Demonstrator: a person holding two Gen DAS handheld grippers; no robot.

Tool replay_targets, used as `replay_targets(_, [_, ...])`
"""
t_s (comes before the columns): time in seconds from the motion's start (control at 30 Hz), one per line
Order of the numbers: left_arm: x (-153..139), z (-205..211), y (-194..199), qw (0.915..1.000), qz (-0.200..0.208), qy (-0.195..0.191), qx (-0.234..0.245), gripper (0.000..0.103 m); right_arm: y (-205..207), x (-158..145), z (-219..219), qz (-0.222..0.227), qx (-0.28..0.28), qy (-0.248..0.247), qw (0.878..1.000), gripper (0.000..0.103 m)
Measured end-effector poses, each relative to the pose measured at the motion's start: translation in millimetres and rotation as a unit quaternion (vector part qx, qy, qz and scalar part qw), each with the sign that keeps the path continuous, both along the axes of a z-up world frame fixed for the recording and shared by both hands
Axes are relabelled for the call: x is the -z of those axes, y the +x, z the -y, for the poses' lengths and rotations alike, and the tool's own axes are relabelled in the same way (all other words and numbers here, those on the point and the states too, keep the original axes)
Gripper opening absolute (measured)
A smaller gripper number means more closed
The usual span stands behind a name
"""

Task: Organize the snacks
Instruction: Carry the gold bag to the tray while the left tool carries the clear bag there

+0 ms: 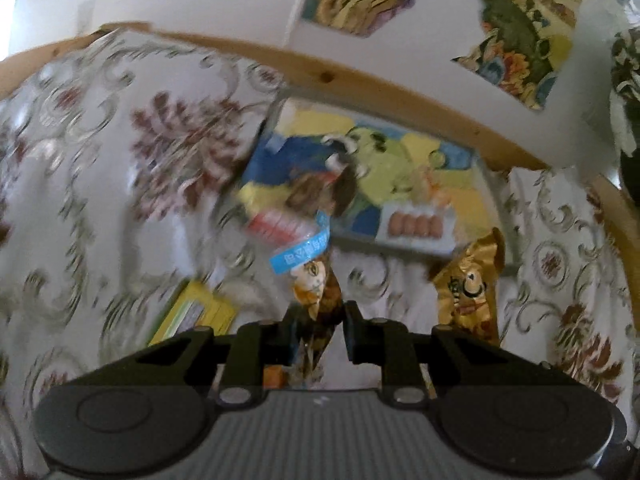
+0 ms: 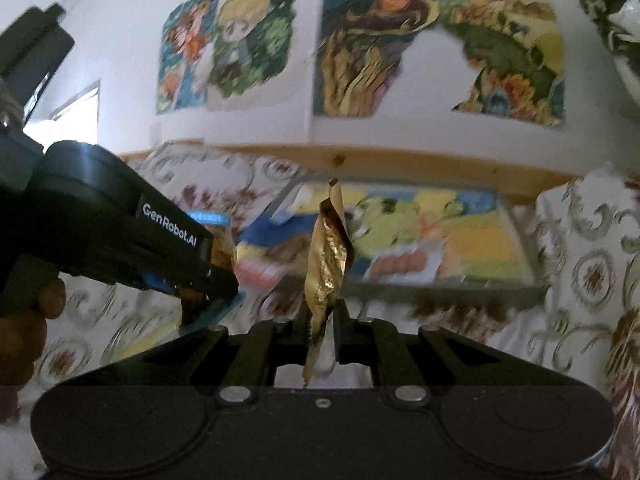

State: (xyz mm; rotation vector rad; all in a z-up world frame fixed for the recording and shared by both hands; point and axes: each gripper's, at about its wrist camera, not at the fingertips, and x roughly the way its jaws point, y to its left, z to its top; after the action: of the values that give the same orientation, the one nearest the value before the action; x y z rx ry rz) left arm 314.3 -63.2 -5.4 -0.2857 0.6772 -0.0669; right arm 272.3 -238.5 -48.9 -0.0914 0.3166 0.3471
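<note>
Left gripper (image 1: 316, 320) pinches a blue-banded snack packet (image 1: 310, 276); right gripper (image 2: 322, 320) clamps a gold foil packet (image 2: 330, 256) — both above the floral tablecloth (image 1: 100, 200).

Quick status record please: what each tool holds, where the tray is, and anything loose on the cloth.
left tool: shut on cartoon snack packet with blue label
right tool: shut on gold foil packet, held edge-on
tray: ahead of both tools, on the floral tablecloth, against the wall
loose item: yellow packet on the cloth, left of the left tool
image quality: motion blur
</note>
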Motion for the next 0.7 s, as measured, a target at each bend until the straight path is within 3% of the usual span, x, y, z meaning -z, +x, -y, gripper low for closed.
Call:
replay_targets(0.13, [-15,11,39,0.9996,0.006,0.007,0.028,0.024,36,-15,12,0.008,0.011,0.025,1.0,0.009])
replay_targets(0.33, [-22,17,106,0.9987,0.005,-0.019,0.048,0.024,99,-31,14,0.011,0.014,0.02,1.0,0.009])
replay_targets(0.57, [-21,25,169,0.9952,-0.014,-0.041,0.088,0.024,167,-33,17,-0.05,-0.003,0.036,0.998,0.009])
replay_targets(0.7, [-16,27,186,0.9951,-0.021,-0.029,0.092,0.024,193,-29,17,-0.074,-0.009,0.021,0.997,0.01])
